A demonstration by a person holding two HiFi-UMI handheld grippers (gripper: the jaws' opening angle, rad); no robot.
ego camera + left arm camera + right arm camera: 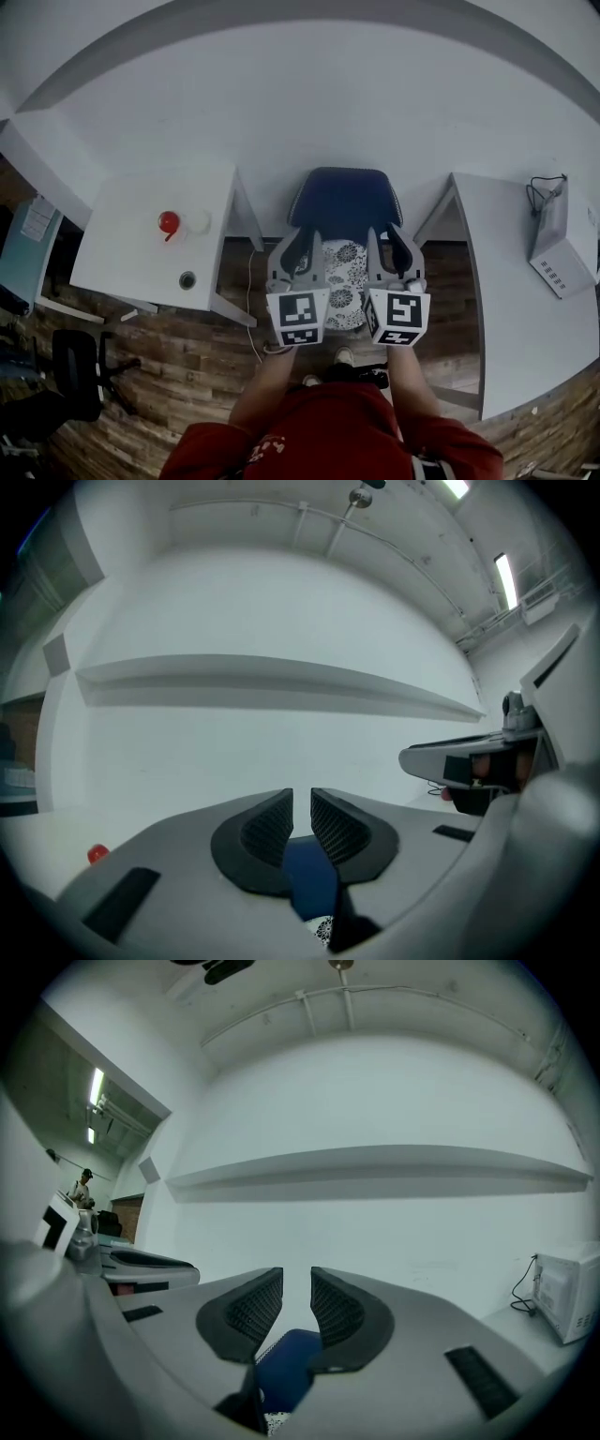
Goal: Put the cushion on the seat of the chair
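Patterned cushion (345, 272) seen lying on seat of blue chair (345, 202), between two grippers

Wood floor (187, 366) and white wall (328, 103) are shown; from the left, a white table (131, 253) with a red object (169, 222), the left gripper (298, 251) just left of the cushion, the right gripper (394, 248) just right of it, a second white table (511, 300) with a white box (555, 239). Both jaw pairs are held a narrow slit apart, nothing pinched. Counted: one cushion, one chair, two tables, two grippers
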